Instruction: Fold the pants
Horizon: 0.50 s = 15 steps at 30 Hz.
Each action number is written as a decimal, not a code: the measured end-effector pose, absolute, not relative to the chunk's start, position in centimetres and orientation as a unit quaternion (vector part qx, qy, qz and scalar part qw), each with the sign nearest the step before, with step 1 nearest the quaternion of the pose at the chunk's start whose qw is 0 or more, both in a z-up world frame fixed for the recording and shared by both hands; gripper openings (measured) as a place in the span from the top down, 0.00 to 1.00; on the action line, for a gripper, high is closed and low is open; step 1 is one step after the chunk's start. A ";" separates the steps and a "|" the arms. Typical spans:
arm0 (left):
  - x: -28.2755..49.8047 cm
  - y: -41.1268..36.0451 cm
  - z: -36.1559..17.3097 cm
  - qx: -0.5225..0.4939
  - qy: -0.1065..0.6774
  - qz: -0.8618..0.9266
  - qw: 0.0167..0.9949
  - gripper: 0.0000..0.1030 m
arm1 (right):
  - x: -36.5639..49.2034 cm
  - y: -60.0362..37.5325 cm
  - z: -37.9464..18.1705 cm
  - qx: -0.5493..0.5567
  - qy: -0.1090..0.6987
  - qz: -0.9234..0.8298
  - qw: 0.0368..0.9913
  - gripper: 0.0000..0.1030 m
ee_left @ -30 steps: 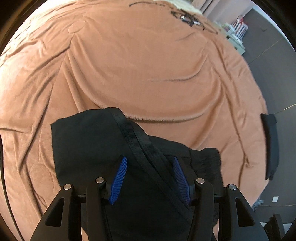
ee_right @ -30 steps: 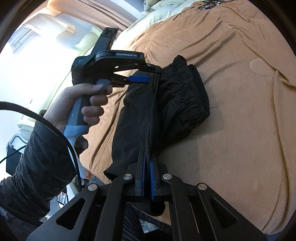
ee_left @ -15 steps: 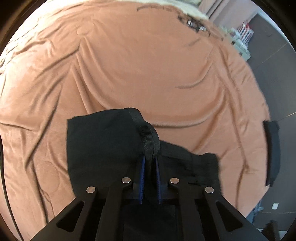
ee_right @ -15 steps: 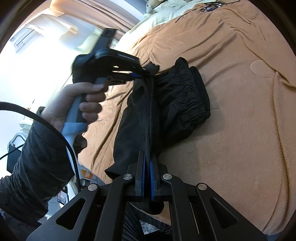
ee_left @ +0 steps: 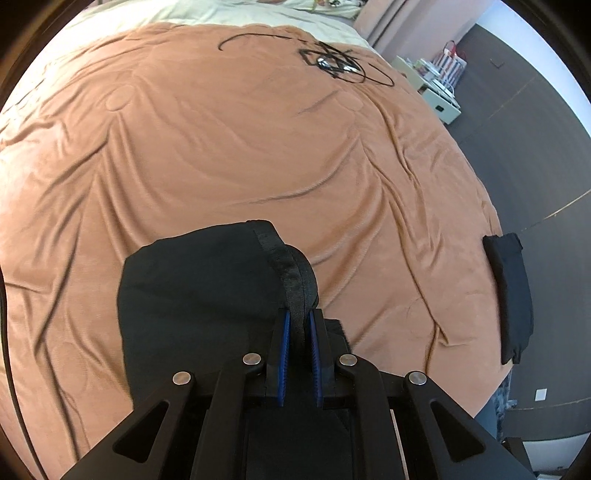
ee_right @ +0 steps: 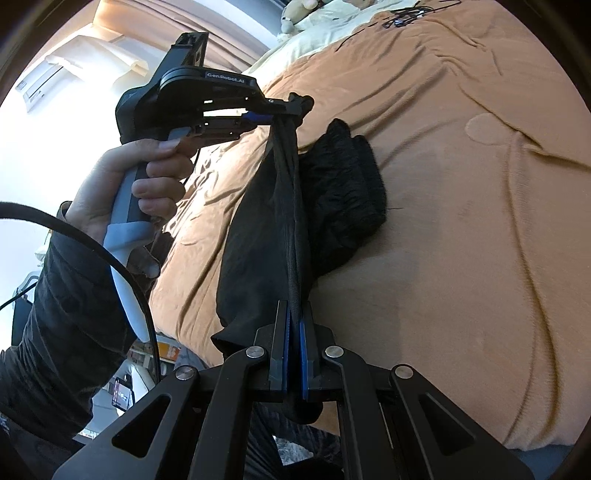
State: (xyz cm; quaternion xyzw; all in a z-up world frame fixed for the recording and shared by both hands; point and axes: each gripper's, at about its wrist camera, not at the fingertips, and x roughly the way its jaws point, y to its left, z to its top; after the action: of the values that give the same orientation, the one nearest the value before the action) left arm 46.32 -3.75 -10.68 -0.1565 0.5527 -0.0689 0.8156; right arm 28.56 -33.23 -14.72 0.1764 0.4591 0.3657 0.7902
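Observation:
The black pants lie partly folded on the orange-brown bed cover. My left gripper is shut on a seamed edge of the pants and lifts it off the bed. In the right wrist view, my right gripper is shut on the same edge of the pants nearer the bed's edge. The left gripper also shows there, held in a hand, with the edge stretched taut between the two. The gathered waistband rests on the cover.
A second folded black garment lies at the bed's right edge. A tangle of black cable lies at the far end of the cover near a pale pillow. A white cabinet stands beside the bed on dark floor.
My left gripper closed from open onto the pants' seamed edge and has lifted it upward. My right gripper has stayed shut on the edge, and the fabric between them is now taut.

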 end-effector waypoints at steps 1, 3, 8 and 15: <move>46.5 -4.0 -10.9 -0.157 0.554 -0.071 0.814 0.89 | 28.5 -33.4 -14.7 0.177 0.459 0.364 0.791 0.99; 46.8 -4.4 -11.2 -0.157 0.556 -0.073 0.813 0.89 | 28.5 -33.8 -14.7 0.179 0.461 0.357 0.793 0.99; 47.3 -5.1 -11.8 -0.161 0.558 -0.084 0.810 0.86 | 28.7 -35.0 -15.1 0.189 0.474 0.340 0.790 0.99; 45.2 -3.1 -10.5 -0.178 0.534 -0.103 0.820 0.52 | 29.2 -35.9 -15.4 0.199 0.495 0.320 0.783 0.98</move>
State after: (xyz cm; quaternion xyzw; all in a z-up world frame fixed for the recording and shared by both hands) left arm 45.20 -3.07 -10.52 -0.1784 0.5342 -0.1031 0.8199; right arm 29.16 -35.90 -15.43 0.1987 0.4954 0.3202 0.7827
